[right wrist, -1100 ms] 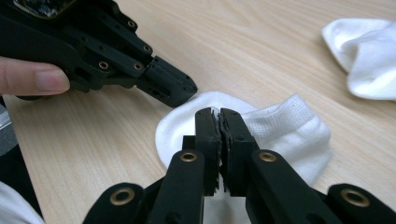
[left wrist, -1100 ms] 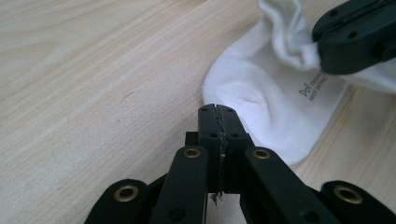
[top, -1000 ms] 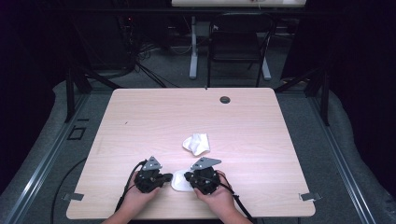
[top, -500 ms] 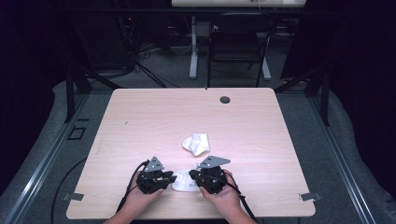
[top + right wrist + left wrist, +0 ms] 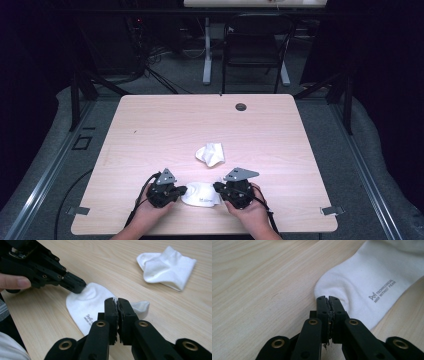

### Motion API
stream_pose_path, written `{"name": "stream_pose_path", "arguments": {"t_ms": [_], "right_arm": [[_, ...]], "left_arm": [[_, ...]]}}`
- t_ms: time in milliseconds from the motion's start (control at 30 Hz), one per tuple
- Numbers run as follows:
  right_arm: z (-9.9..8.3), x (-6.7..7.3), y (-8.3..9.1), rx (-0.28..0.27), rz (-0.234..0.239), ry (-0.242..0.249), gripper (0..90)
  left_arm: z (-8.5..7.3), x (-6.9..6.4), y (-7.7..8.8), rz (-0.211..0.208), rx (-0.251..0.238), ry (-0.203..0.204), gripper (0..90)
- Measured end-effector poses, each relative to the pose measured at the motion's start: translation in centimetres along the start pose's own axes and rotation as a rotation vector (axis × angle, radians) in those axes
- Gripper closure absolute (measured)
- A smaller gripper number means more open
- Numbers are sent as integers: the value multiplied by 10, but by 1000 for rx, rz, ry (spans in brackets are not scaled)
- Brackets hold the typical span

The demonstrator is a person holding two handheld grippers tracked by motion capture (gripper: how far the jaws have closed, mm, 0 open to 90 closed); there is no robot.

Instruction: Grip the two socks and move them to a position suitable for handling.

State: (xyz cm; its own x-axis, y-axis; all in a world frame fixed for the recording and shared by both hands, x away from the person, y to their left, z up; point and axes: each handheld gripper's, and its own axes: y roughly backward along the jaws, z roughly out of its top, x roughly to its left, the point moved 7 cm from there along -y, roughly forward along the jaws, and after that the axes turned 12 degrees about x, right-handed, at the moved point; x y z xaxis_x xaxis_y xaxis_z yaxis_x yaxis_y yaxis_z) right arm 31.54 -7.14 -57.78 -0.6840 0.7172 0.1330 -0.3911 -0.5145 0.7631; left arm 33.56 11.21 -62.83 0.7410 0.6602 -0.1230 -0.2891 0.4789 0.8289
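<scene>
A flat white sock (image 5: 201,195) with small grey lettering lies near the table's front edge, between my two grippers. My left gripper (image 5: 184,189) is shut on its rounded toe end (image 5: 324,287). In the right gripper view that left gripper (image 5: 81,286) pinches the toe and puckers the cloth upward. My right gripper (image 5: 216,186) is shut at the sock's other end, where the cuff (image 5: 141,306) shows just past the closed jaws. A second white sock (image 5: 210,153), crumpled and folded, lies a little farther in, toward the table's middle (image 5: 167,266).
The light wooden table (image 5: 150,130) has a round cable hole (image 5: 241,106) near its far edge. A dark chair (image 5: 255,45) and cables stand on the floor beyond. Small metal brackets (image 5: 330,210) sit at the front corners.
My right gripper has moved to the right, away from the left one, and the flat sock between them has been drawn out wider. The crumpled sock has not moved.
</scene>
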Motion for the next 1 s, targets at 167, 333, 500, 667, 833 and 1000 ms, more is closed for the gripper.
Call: {"name": "stream_pose_path", "arguments": {"t_ms": [167,333,500,667,833,1000], "right_arm": [[-10,-9,3,16,10,-19,867],[-22,-18,1,45,-5,-26,867],[-30,-25,-2,74,-25,-33,869],[-39,-29,-5,117,-30,-72,880],[-39,-33,2,96,-63,-88,848],[-32,-33,7,16,-43,-115,819]], "left_arm": [[-3,3,3,-5,7,40,881],[-5,1,4,-3,17,44,881],[-8,1,7,-3,27,57,881],[-10,3,9,-4,27,67,881],[-10,3,9,-5,29,64,881],[-9,3,8,-18,24,63,881]]}}
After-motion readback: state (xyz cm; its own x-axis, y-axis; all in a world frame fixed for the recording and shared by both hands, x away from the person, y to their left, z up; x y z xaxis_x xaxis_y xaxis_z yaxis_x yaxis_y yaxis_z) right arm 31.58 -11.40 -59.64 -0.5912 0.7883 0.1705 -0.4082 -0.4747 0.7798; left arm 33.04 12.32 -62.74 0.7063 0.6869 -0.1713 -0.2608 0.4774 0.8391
